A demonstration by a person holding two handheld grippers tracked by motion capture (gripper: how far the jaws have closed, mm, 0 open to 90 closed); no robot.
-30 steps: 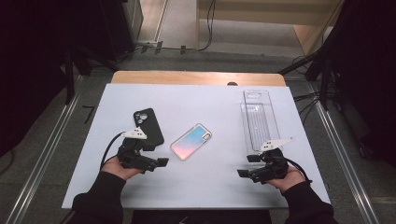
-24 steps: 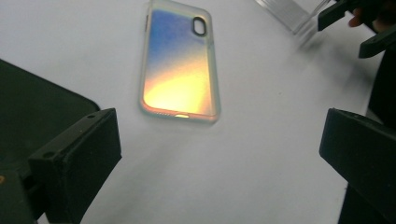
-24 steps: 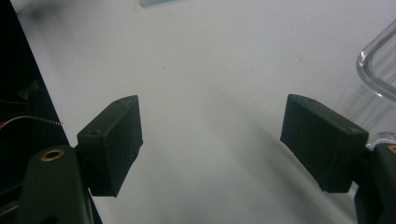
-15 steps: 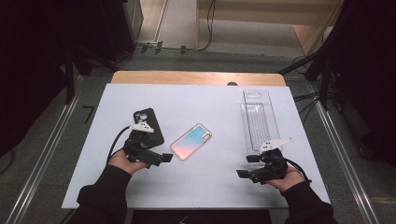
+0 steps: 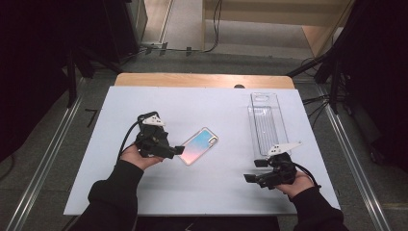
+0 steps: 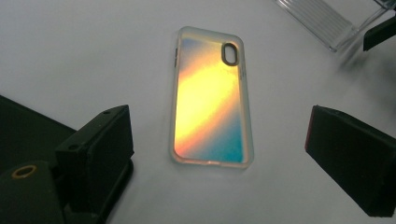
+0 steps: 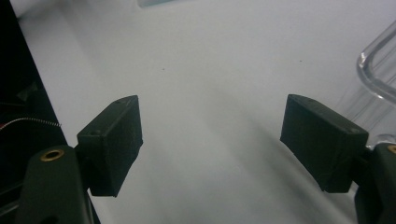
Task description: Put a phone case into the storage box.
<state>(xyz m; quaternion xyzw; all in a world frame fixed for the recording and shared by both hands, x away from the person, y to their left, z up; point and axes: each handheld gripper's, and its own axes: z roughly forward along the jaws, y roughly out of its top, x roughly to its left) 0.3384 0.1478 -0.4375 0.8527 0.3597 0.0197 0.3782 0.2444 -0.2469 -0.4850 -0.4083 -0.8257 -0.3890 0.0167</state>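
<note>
Phone case (image 6: pixel 212 95), iridescent and flat on the white tabletop (image 5: pixel 211 103), is seen just ahead of the left hand-held gripper (image 5: pixel 179 149), whose jaws, just narrowed slightly, are spread wide and untouched by it. The right hand-held gripper (image 5: pixel 251 172) is held open over bare tabletop, beside a clear tray (image 5: pixel 266 124).

Off to the side — clear and black

Clear ribbed tray (image 5: pixel 267 126) lying lengthwise near the white table's (image 5: pixel 211 192) right edge; black phone case (image 5: pixel 146 117) flat at left — well apart.
</note>
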